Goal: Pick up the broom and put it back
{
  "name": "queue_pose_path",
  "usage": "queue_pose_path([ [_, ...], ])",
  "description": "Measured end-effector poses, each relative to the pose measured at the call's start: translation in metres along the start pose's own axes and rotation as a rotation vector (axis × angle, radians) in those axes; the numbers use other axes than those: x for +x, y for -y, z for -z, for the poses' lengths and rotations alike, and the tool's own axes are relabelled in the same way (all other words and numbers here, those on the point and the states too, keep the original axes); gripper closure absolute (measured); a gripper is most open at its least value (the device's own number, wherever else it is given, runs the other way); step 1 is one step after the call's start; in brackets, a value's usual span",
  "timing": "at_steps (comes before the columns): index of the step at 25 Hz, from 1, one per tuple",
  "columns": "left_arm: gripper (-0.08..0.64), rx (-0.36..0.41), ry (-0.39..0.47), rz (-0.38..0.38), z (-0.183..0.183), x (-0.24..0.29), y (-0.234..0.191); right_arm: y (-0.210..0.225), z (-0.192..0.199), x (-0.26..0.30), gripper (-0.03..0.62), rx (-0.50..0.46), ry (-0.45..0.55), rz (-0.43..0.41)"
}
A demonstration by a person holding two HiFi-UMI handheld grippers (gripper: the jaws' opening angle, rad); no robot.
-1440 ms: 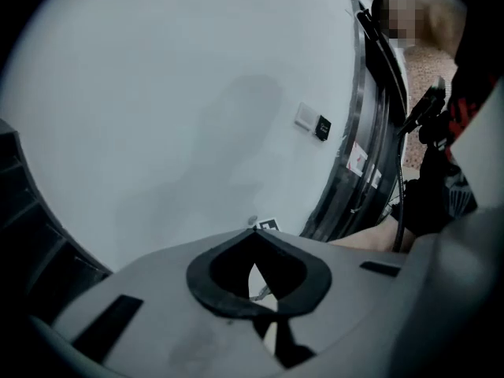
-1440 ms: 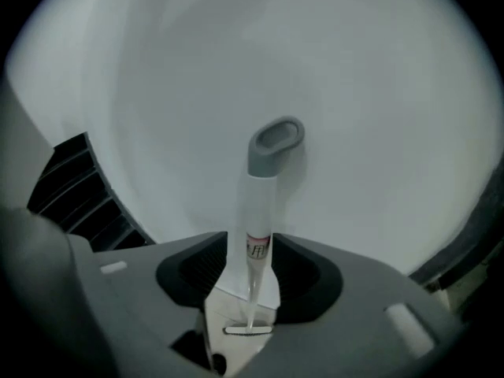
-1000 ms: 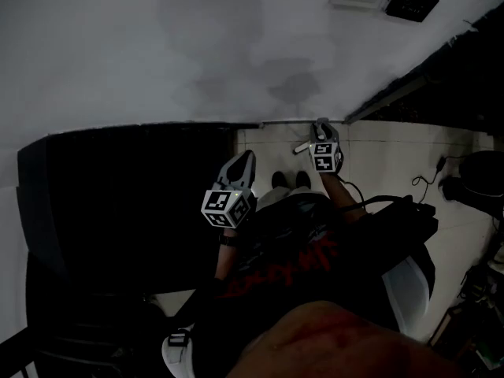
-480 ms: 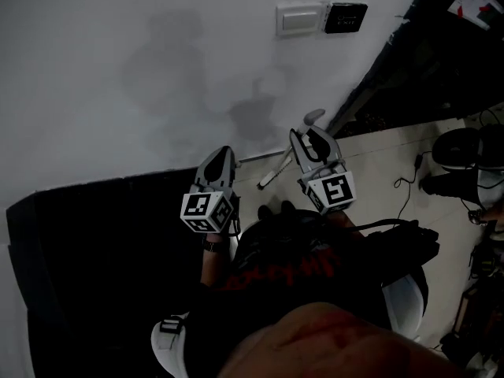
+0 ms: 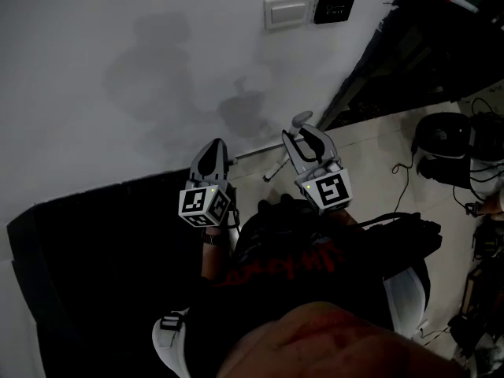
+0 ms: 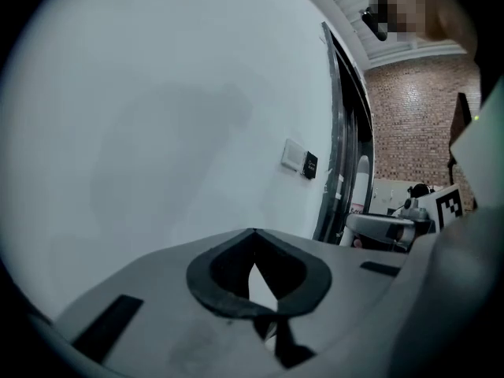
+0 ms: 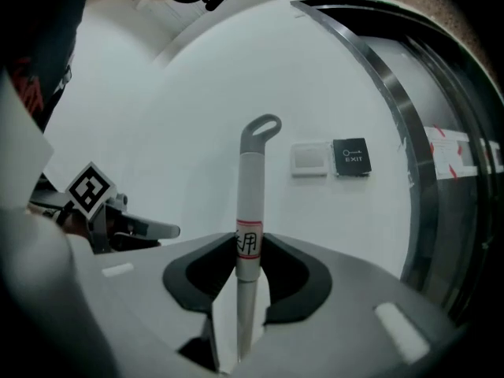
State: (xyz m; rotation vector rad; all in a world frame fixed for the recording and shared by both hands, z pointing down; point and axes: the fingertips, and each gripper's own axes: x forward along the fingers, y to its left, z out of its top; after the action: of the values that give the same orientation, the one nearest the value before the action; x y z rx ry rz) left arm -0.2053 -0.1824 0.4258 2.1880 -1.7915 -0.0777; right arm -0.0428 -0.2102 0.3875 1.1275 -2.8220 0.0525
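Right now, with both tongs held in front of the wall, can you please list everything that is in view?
broom: one, pale handle with a grey loop end and a label, between the right tongs
switch plate: one, white, on the wall
exit plate: one, black, just right of the switch plate
wall: white, ahead
door frame: dark, right of the wall
floor: pale tiles
dark round thing: one, on the floor at right, kind not clear
black mass: one, low at left, kind not clear
left tongs: grey, shut, empty
right tongs: grey, shut on the broom
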Motion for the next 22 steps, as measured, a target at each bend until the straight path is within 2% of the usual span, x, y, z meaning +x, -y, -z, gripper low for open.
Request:
queue_pose_path([
  [5,0.555,0.023,-0.026,0.004,0.009,0.002,0.005,0.011,0.072,-0.016,0.491,-0.013,-0.161,0.021],
  [9,0.555,0.153,-0.049,-0.022,0.027,0.009,0.016,0.032,0.156,-0.018,0.491,-0.02,-0.268,0.081],
  [12,0.555,0.234,-0.051,-0.027,0.049,0.005,0.039,0.048,0.237,-0.016,0.49,-0.018,-0.402,0.106],
  [18,0.555,0.174,-0.111,-0.049,0.075,-0.023,0.069,0.092,0.376,0.0,0.491,0.119,-0.666,0.188],
  [20,0.555,0.175,-0.132,-0.081,0.083,-0.034,0.07,0.101,0.402,0.016,0.492,0.106,-0.693,0.187],
  [22,0.555,0.171,-0.166,-0.142,0.095,-0.049,0.069,0.107,0.411,0.039,0.491,0.075,-0.696,0.17],
])
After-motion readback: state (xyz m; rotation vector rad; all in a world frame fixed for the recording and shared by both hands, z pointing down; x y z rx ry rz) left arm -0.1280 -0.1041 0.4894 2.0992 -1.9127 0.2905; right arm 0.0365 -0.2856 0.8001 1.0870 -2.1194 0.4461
